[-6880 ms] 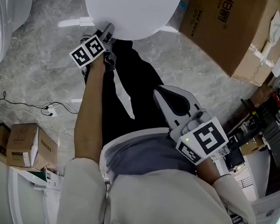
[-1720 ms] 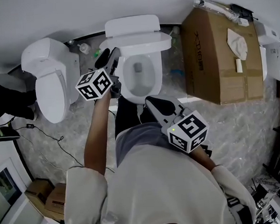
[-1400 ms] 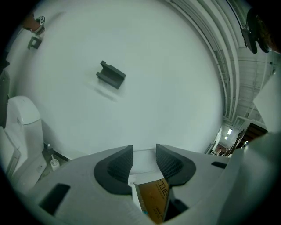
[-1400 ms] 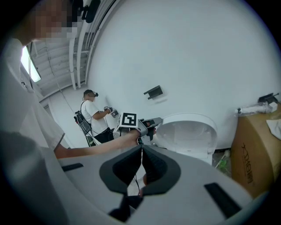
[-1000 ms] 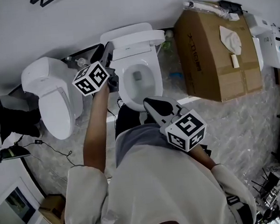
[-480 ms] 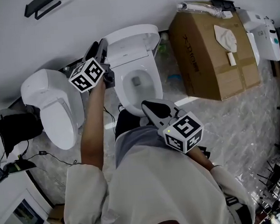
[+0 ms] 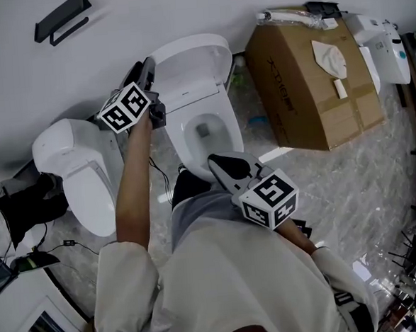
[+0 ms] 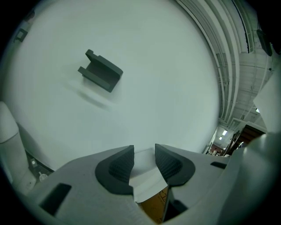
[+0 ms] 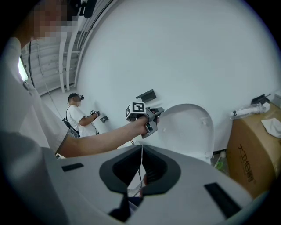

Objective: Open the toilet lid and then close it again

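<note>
The left hand-held gripper (image 7: 147, 72) clamps the left edge of the raised toilet lid (image 7: 194, 63), its jaws just closed tighter; its own view shows only a white sliver. The right hand-held gripper (image 7: 221, 165) hangs shut and empty near the bowl (image 7: 204, 130).

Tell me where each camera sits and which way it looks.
Head view: on the person's head, facing down at the toilet lid; shows their left arm, torso, left claw and right claw.
Left gripper view: on the left claw, facing the wall along its jaws, which have just closed further on the lid's edge.
Right gripper view: on the right claw, shut and empty, facing the lid; shows that left arm.
Shared: head and right gripper views both show the left claw on the lid.
</note>
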